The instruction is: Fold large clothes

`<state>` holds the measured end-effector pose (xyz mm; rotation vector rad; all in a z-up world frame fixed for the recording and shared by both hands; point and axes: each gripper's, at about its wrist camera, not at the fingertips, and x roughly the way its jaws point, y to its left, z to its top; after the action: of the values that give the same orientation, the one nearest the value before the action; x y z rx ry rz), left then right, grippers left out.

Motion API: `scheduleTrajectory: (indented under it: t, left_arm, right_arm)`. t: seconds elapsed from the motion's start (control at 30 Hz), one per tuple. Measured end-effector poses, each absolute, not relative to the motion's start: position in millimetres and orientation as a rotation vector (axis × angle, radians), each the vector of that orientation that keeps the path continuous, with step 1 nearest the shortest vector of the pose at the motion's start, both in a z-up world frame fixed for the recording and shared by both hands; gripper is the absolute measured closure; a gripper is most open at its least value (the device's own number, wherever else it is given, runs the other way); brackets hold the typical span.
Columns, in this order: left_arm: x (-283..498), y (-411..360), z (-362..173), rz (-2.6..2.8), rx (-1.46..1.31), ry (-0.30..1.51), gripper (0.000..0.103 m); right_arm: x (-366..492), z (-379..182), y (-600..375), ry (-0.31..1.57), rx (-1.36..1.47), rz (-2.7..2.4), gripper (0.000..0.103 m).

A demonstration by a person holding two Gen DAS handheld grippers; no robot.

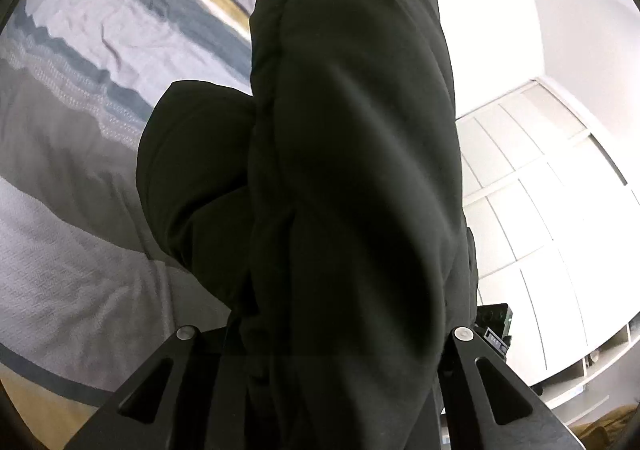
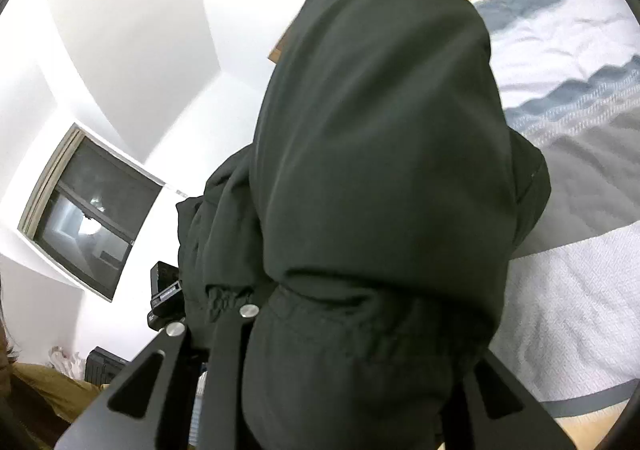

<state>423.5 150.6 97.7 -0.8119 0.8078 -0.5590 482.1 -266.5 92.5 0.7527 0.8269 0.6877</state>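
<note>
A large dark green-black garment (image 1: 344, 170) hangs in thick folds in front of both cameras, lifted above the bed. In the left wrist view my left gripper (image 1: 324, 334) has the cloth bunched between its two black fingers and is shut on it. In the right wrist view the same garment (image 2: 380, 170) drapes over my right gripper (image 2: 340, 322), whose fingers clamp an elastic hem; the fingertips are hidden by cloth. The other gripper's black body (image 2: 164, 290) shows just left of the garment, close by.
A bed with a grey, white, blue and yellow striped cover (image 1: 80, 98) lies below, also in the right wrist view (image 2: 580, 130). A white wardrobe (image 1: 540, 190) stands to the right. A dark window (image 2: 88, 210) is in the white wall. Wooden floor shows at the bed's edge.
</note>
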Motion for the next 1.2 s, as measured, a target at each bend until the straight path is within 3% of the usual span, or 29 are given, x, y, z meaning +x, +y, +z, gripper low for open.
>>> scheduleTrajectory:
  t: [0.27,0.5,0.6,0.83,0.9,0.97,1.07,1.2]
  left_arm:
    - [420,107,130,-0.629,-0.805,0.764,0.084]
    - [433,55,110,-0.624,-0.777,0.81,0.084]
    - [440,35,84,-0.6,-0.751,0.85,0.084]
    - [444,35,-14,-0.489,-0.702,0.945,0.082]
    - [439,52,-35,-0.494,-0.735,0.939,0.077]
    - [432,60,-42,-0.5,-0.692,0.939,0.057]
    - [425,69,-50,-0.51,-0.628,0.93,0.035]
    - [411,84,-48,-0.524,-0.616,0.875,0.022]
  right_arm:
    - [465,134,-306,0.753,0.714,0.654,0.082]
    - [460,131,-367,0.749,0.699,0.578,0.082]
    - [462,115,-384,0.776,0.7,0.536,0.082]
    - [472,0,-421,0.939,0.644,0.364,0.082]
    - [463,-32,-445,0.939,0.686,0.323,0.078]
    - [453,-45,-456,0.921,0.681,0.306,0.065]
    - [441,-54,-454,0.896,0.641,0.275,0.046]
    - [434,-52,-465,0.838,0.59,0.242,0.035]
